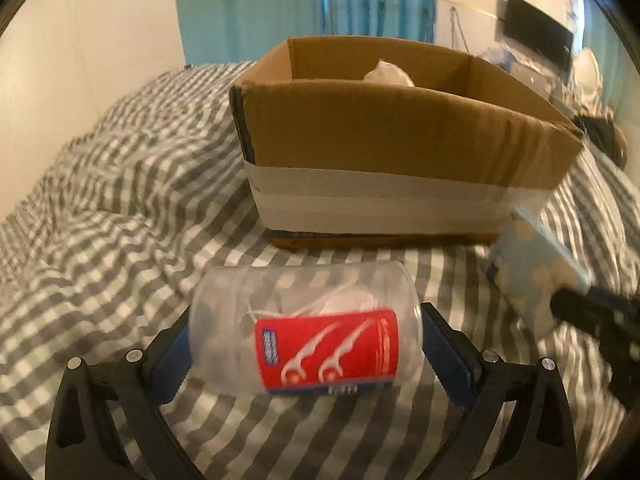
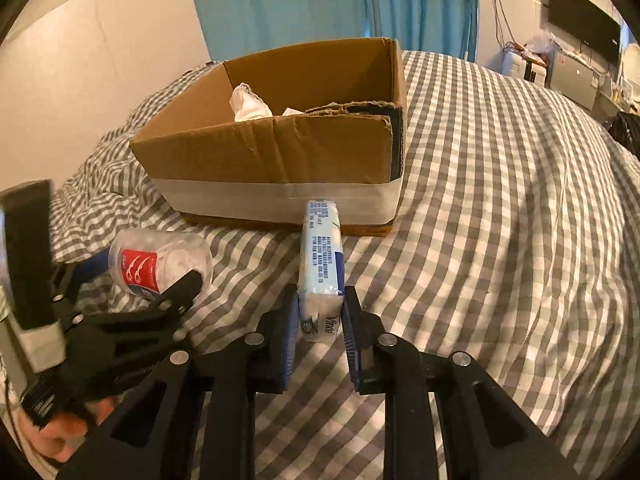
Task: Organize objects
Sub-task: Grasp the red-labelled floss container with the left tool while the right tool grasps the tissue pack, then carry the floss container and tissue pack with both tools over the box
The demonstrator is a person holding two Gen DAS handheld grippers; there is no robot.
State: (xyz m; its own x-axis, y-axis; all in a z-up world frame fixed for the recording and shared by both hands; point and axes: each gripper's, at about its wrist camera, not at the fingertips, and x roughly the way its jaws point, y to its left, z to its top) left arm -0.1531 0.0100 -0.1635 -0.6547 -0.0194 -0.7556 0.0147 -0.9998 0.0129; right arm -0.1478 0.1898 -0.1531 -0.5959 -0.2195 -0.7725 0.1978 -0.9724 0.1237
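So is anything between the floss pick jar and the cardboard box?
Nothing visible: only bare checked bedcover lies between the floss pick jar, held in the left gripper, and the cardboard box. Its near wall must be cleared.

- The right tool [image 2: 320, 320] clamps a pale blue-and-white soft tissue pack [image 2: 322, 260] between its blue pads [image 2: 352, 336], the pack standing on edge.
- The pack's far end is just in front of an open brown cardboard box with a white taped band [image 2: 280, 152], which sits on the grey-and-white checked bed cover [image 2: 500, 220].
- White crumpled items [image 2: 250, 104] lie inside the box.
- At left, the left tool [image 2: 152, 280] grips a clear plastic jar with a red label [image 2: 160, 264].
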